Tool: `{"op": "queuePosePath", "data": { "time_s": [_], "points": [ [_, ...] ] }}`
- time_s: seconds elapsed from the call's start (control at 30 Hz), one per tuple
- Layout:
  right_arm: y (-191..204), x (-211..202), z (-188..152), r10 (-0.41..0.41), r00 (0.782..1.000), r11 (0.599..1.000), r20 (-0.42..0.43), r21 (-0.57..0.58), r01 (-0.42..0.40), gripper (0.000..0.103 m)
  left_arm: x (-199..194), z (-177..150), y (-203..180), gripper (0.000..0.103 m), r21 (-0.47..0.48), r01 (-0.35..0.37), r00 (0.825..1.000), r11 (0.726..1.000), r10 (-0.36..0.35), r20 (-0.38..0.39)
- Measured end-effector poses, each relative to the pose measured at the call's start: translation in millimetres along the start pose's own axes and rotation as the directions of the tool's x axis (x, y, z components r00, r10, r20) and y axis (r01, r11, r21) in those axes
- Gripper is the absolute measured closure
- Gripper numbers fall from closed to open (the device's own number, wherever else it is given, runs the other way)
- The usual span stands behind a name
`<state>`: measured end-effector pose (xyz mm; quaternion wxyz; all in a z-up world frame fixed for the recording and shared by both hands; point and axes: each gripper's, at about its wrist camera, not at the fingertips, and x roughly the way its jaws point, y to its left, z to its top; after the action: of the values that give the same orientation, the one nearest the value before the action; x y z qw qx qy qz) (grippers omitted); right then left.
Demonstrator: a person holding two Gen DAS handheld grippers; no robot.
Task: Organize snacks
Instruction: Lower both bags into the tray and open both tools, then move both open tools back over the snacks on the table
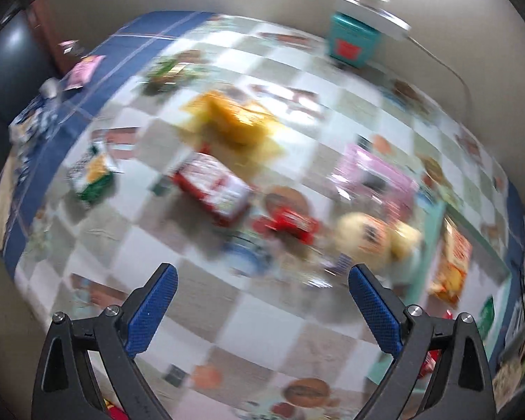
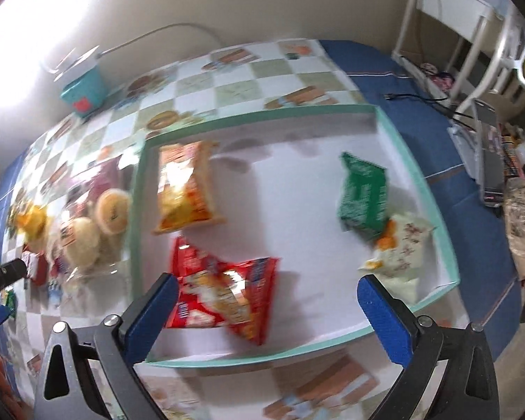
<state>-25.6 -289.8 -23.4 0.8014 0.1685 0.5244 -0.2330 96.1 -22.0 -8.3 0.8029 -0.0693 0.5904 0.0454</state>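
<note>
Mint-green edging frames the shallow white tray (image 2: 416,182) that serves as the collecting place, which is presumably why 4 packets already lie inside it, spread flat and mostly apart rather than heaped: an orange crinkled chip bag (image 2: 183,189) near its left wall, a red foil snack bag (image 2: 224,301) just below that, a green foil packet (image 2: 362,196) toward the right, and a pale cream wrapper with orange print (image 2: 400,248) touching the green one's lower corner; the right gripper (image 2: 266,301) hangs above the tray with its blue-padded jaws spread wide and nothing pinched, the red bag lying flat below them, which suggests a drop-off spot rather than a grip; the left gripper (image 1: 262,290) is likewise spread and empty over the checkered plastic tablecloth (image 1: 227,318), pointing at the snacks not yet sorted, though blur softens them; among these a red-and-white flat packet (image 1: 213,185), a yellow crinkled bag (image 1: 234,119), a small red wrapper (image 1: 290,224), a clear bag of round pale buns (image 1: 374,234) beside the tray's edge, a pink packet (image 1: 374,171) and a green-and-white packet (image 1: 91,171) lie loose and scattered, within reach of that hand; I judge the sorting partly done, with the next pick likely one of the red packets nearest the left jaws; a teal box (image 1: 350,42) stands by the wall, apart from the work.
</note>
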Motion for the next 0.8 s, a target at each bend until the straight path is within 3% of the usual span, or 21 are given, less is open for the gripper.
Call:
{"op": "queuePosePath", "data": {
  "time_s": [0.37,0.8],
  "points": [
    [50,-5,-11,0.018,1.000,1.000,0.006,-0.022,-0.018,0.000,-6,28,94,0.005,-0.180,-0.052,0.998,0.982,0.059,0.032],
    [138,1,-38,0.067,0.998,0.985,-0.011,-0.159,-0.068,0.000,0,35,154,0.005,-0.288,-0.071,0.997,0.955,0.077,0.012]
  ]
}}
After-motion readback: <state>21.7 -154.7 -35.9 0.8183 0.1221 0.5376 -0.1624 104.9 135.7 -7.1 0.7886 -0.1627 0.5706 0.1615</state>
